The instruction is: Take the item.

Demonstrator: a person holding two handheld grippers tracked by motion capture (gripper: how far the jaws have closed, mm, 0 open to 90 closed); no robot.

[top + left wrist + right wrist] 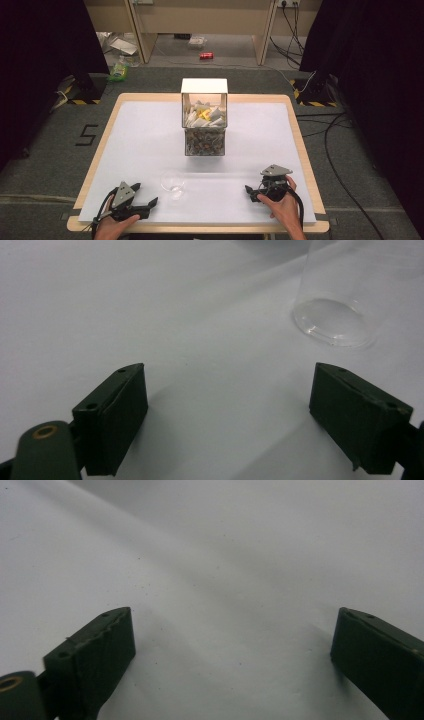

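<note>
Now, the risks, from the biggest thing to the smallest:

Table (150, 125): the white top is smooth and bare around both grippers, so a light thing that is pushed can slide on it instead of staying in place.

Clear box (204, 117): it stands well ahead of both grippers, with packets in its upper part and small dark pieces below. A careless forward reach can strike its open front, I think.

Left gripper (150, 204): its jaws stand wide apart and hold nothing. It rests low on the table and points toward the glass.

Right gripper (251, 192): its jaws are also spread wide, with nothing between them. It is well apart from the glass, so I judge little danger from it.

Glass (172, 182): it is transparent and upright, just ahead of the left gripper and a little to its right side (332, 320). The rim is hard to see. If one jaw touches the wall before the other, the glass can tip or slide away. Too hard a squeeze on it is also a risk.
</note>
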